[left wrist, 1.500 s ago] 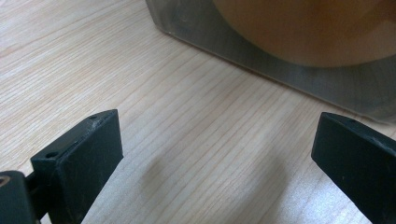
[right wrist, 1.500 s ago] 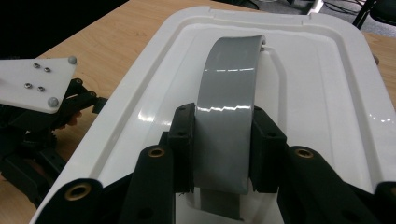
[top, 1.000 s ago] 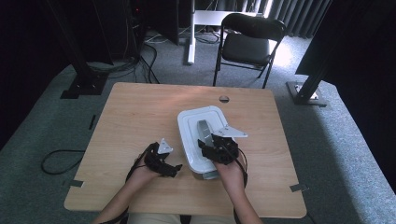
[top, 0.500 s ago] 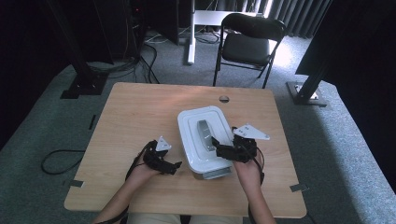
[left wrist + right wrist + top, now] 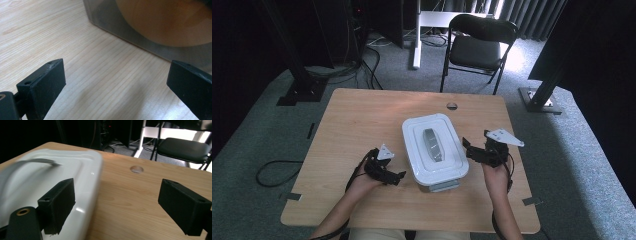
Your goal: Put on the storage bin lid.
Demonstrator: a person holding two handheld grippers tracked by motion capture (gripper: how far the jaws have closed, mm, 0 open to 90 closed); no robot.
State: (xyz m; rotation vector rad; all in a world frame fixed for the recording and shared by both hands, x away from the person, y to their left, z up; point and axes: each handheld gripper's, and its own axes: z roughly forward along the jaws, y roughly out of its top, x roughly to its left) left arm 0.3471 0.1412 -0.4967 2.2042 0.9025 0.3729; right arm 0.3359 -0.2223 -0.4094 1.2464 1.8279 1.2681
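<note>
A white lidded container (image 5: 447, 165) with a grey handle (image 5: 431, 144) on its lid sits at the middle of the wooden table (image 5: 362, 115). My left gripper (image 5: 398, 177) rests low beside the container's left wall (image 5: 150, 30), open with bare wood between its jaws. My right gripper (image 5: 469, 148) is just off the container's right edge and points toward it. Its jaws have just been opening and now stand wide with nothing between them. In the right gripper view the lid (image 5: 82, 170) and handle (image 5: 32, 162) lie behind the left jaw.
A round cable hole (image 5: 452, 106) sits in the table beyond the container. A black folding chair (image 5: 479, 47) stands past the far edge, with stand bases on the carpet at both sides. Bare wood lies right of the container (image 5: 125, 195).
My right gripper has moved rightward from over the lid to beside the container, and its jaws have spread. The left gripper has stayed put.
</note>
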